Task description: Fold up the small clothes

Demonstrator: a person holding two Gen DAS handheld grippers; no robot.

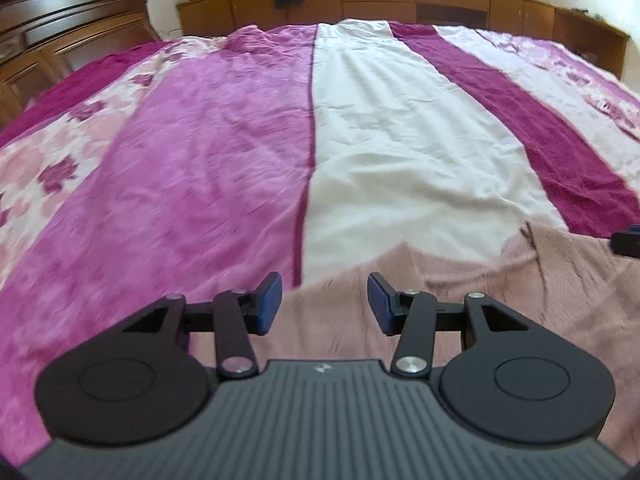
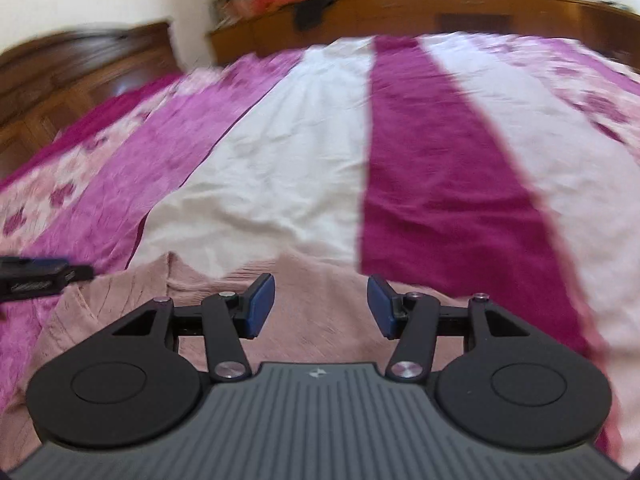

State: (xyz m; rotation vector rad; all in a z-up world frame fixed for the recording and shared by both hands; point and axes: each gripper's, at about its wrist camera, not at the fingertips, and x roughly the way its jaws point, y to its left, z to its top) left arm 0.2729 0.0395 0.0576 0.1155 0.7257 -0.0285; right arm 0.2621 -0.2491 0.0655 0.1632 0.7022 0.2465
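Observation:
A dusty-pink knitted garment (image 1: 460,280) lies flat on the bed at the near edge, its far hem showing in both views. My left gripper (image 1: 325,303) hovers open over the garment's left part, with nothing between its blue pads. My right gripper (image 2: 321,304) is open too, above the garment (image 2: 320,280) further right. The tip of the right gripper (image 1: 626,242) shows at the right edge of the left wrist view. The left gripper (image 2: 36,274) pokes in at the left edge of the right wrist view.
The bed cover (image 1: 224,152) has stripes of pink, white and dark magenta and stretches far ahead. A dark wooden headboard (image 1: 60,28) stands at the left. Low wooden cabinets (image 1: 400,0) with piled clothes and books line the far wall.

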